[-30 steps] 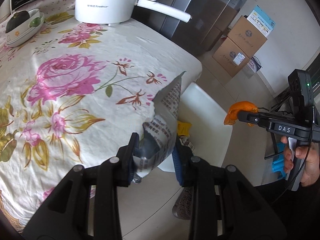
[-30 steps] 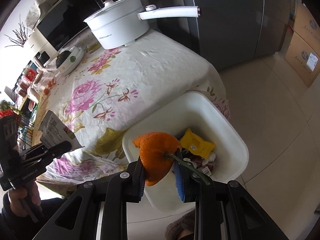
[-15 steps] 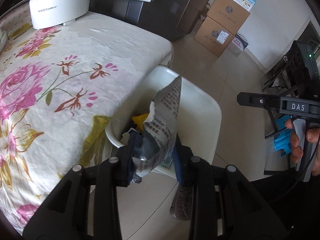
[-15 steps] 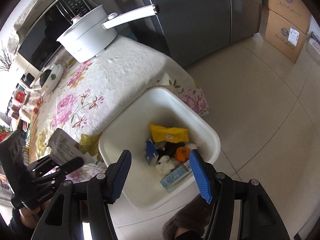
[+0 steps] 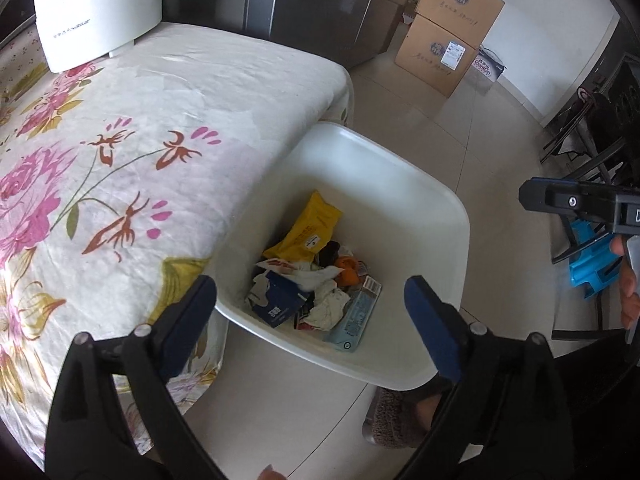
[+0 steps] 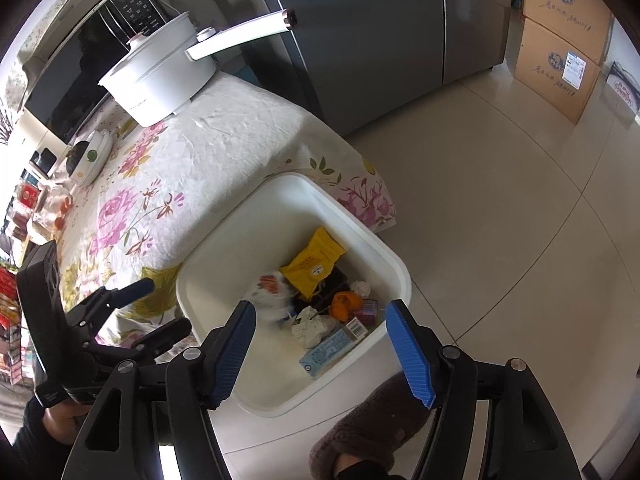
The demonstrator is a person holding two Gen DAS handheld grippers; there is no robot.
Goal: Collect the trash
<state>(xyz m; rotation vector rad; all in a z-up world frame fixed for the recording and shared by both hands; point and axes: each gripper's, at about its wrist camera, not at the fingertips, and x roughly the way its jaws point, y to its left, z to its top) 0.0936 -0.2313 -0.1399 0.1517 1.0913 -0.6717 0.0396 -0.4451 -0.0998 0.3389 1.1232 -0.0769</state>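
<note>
A white trash bin (image 5: 452, 216) (image 6: 396, 268) stands on the floor against the table edge. Inside lie a yellow packet (image 5: 308, 232) (image 6: 314, 262), orange peel (image 5: 346, 274) (image 6: 344, 305), a light blue carton (image 5: 354, 318) (image 6: 334, 346), crumpled tissue (image 5: 328, 304) and a silver-white wrapper (image 5: 298, 272) (image 6: 266, 300). My left gripper (image 5: 310, 312) is open and empty above the bin's near rim; it also shows in the right wrist view (image 6: 158, 306). My right gripper (image 6: 320, 350) is open and empty above the bin; it shows at the right edge of the left wrist view (image 5: 568, 202).
The table with a floral cloth (image 5: 120, 152) (image 6: 192, 168) holds a white pot with a long handle (image 5: 96, 24) (image 6: 160, 80). Cardboard boxes (image 5: 444, 40) (image 6: 560, 40) stand by the wall. A slippered foot (image 5: 396, 416) (image 6: 368, 432) is beside the bin.
My left gripper opened and dropped the silver wrapper into the bin. Earlier my right gripper opened and dropped the orange peel in. Both moved over the bin.
</note>
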